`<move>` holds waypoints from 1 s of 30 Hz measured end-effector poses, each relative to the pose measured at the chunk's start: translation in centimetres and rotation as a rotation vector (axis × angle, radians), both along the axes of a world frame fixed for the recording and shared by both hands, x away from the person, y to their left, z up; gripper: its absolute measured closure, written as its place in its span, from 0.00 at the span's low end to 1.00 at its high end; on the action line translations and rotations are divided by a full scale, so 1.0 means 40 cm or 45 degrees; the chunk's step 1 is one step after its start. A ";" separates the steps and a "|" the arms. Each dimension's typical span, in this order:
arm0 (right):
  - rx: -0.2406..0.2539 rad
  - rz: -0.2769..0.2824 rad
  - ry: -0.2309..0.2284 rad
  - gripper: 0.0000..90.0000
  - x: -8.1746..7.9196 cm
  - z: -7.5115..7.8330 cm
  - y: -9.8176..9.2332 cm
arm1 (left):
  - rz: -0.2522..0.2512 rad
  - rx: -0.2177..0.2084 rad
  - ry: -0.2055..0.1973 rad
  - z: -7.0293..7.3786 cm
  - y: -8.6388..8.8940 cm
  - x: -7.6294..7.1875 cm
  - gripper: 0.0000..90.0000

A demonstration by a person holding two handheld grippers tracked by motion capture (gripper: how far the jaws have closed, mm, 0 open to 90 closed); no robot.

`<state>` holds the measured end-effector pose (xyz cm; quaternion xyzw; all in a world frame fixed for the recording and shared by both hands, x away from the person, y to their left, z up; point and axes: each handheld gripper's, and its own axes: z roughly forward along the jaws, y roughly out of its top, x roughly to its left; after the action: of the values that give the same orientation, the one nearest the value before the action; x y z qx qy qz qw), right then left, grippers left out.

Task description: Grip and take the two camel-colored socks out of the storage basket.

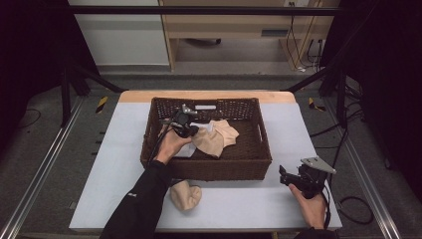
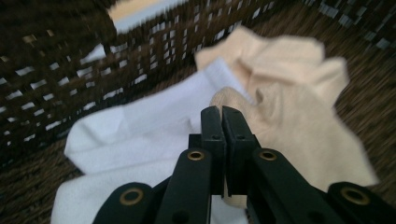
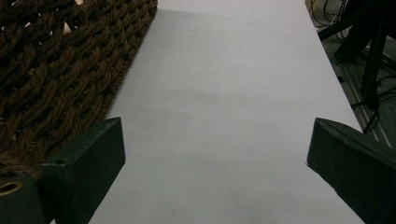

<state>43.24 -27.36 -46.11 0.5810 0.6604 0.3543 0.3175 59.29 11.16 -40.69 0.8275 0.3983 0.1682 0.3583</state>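
**Left jaws pinched at the edge of a beige sock inside the wicker basket**

The left gripper (image 2: 222,112) has its two black jaws pressed together, with the edge of a beige sock (image 2: 299,126) at their tips; whether cloth is caught between them cannot be told. That sock lies crumpled on the basket floor, partly over a white sock (image 2: 140,130) that spreads toward the woven wall. Both lie inside the brown wicker basket (image 1: 219,169), which stands on the table (image 1: 119,144). In the high view the left gripper (image 1: 189,130) reaches in over the basket's near-left rim. A second beige sock (image 1: 185,195) lies on the table just in front of the basket. The right gripper (image 3: 215,158) has its jaws spread wide over bare table, beside the basket's right wall.
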 end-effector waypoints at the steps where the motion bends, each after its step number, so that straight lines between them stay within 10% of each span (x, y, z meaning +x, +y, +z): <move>1: -0.010 0.003 -0.004 0.05 0.001 -0.001 -0.001 | -0.005 -0.005 -0.024 0.006 0.002 -0.004 0.98; 12: 0.000 -0.002 0.001 0.05 0.000 0.000 0.000 | -0.023 -0.208 -0.225 0.093 0.030 -0.063 0.98; 30: 0.004 -0.004 -0.008 0.05 -0.002 0.002 -0.002 | -0.107 -0.341 -0.425 0.264 0.018 -0.188 0.99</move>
<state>43.17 -27.44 -46.03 0.5814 0.6579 0.3568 0.3191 51.77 11.88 -30.12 0.7489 0.3174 0.2333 0.5328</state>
